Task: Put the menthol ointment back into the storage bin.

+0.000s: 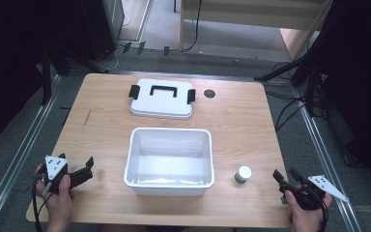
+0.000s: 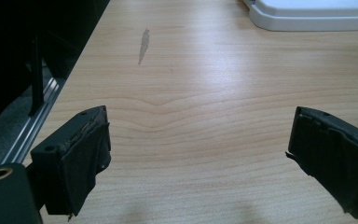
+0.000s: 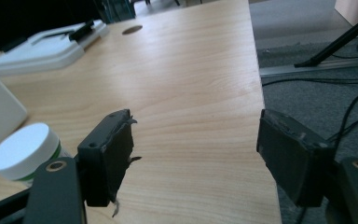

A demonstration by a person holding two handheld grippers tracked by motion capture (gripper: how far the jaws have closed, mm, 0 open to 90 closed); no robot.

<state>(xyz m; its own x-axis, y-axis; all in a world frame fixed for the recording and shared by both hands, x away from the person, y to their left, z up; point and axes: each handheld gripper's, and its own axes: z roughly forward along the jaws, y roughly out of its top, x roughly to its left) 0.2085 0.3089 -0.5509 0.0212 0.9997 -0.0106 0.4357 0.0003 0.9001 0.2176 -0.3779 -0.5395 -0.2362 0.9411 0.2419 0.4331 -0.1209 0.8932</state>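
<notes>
While both hands rest at the bench's [image 1: 251, 111] near edge, we note:
Left tongs [image 1: 79, 166]: spread wide, nothing between them, over bare wood left of the white tub [image 1: 169, 162].
Right tongs [image 1: 285, 176]: parted, gripping nothing, near the right corner.
Small jar [image 1: 243, 174]: white cap, upright, between tub and right tongs, touching neither.
Lid [image 1: 162, 99]: flat behind the tub.
</notes>
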